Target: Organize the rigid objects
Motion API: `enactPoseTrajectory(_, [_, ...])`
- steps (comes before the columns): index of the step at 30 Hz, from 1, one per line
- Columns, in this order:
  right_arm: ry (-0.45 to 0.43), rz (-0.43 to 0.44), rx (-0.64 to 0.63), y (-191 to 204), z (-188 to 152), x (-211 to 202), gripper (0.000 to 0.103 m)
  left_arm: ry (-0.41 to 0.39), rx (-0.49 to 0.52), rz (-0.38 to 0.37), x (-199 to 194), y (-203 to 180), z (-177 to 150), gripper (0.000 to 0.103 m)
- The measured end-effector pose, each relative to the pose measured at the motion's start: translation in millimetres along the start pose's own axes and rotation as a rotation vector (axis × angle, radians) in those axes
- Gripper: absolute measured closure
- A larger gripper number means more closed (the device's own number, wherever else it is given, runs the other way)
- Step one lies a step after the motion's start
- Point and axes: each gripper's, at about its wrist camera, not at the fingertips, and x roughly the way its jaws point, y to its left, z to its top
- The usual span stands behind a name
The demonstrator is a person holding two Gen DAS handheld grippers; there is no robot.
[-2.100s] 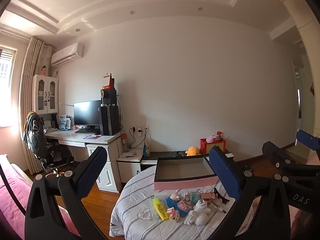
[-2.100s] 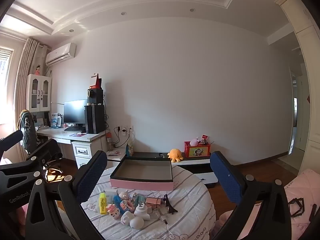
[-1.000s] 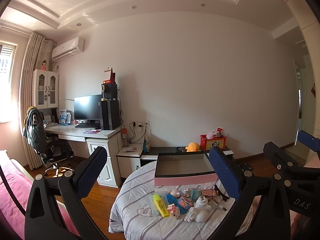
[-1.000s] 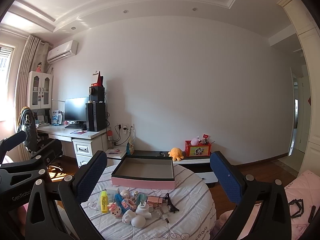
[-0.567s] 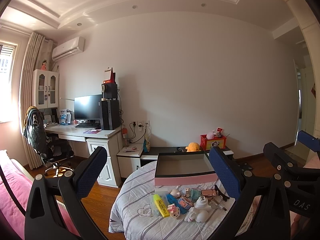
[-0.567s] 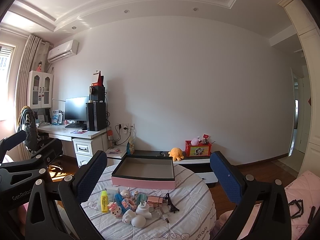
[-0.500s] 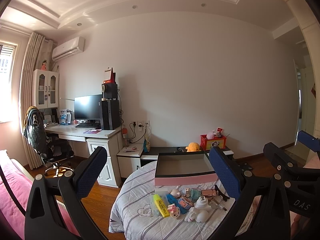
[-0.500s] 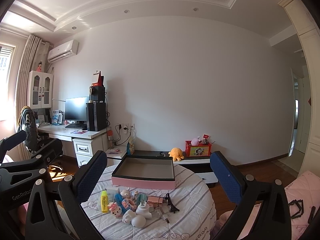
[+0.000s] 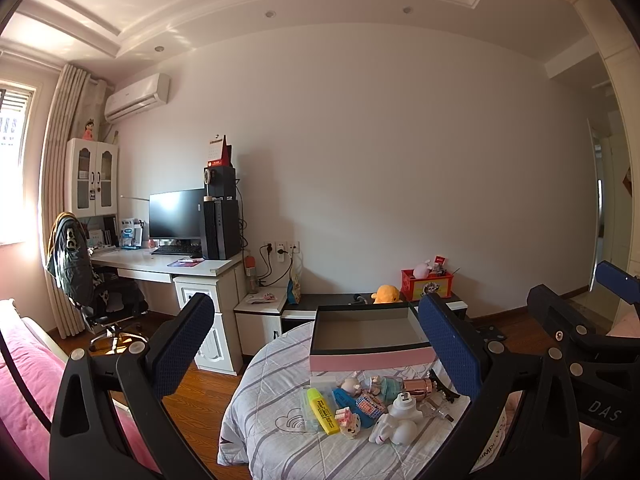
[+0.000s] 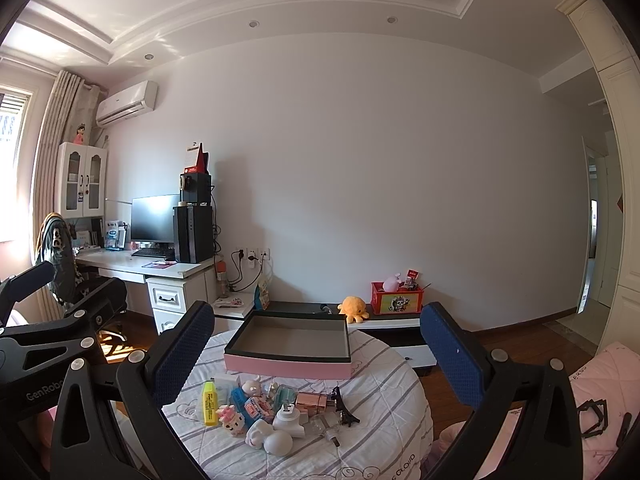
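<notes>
both of your grippers are held up and back from the work, fingers spread wide and nothing between them: the left gripper (image 9: pixel 316 344) and the right gripper (image 10: pixel 318 346) each frame the round table (image 10: pixel 396 376) from above and behind.

the items to sort lie in one tight cluster on the striped cloth, ahead of and below both tools, on your side of the pink box (image 10: pixel 288 354). the box stands open, empty so far as its interior shows, touching nothing in the cluster (a narrow strip of cloth separates them). the coming move, in my judgement, turns on this: the cluster sits ahead of the box, so anything lifted must travel away from you to reach it.

in the right wrist view the cluster falls nearly centred between the fingers; in the left wrist view it sits off toward the right finger. the right gripper therefore looks the better placed for the eiffel tower model (image 10: pixel 342 402) and the white figurine (image 10: pixel 268 438) at the near edge. the yellow highlighter (image 10: pixel 208 402) lies at the cluster's left end, long axis running roughly toward the box, which favours your left tool.

limits of inspection: the pieces overlap, so the middle of the heap (blue packets, small dolls, a rose-gold piece) cannot be separated reliably. the table's near rim is cut off by the gripper bodies in both views.
</notes>
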Motion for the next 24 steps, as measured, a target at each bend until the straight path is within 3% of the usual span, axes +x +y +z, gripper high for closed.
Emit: enactPoseTrajectory(24, [0.0, 0.001, -0.003, 1.5, -0.7, -0.9, 0.0, 0.0, -0.001, -0.001, -0.7, 0.8, 0.8, 0.0])
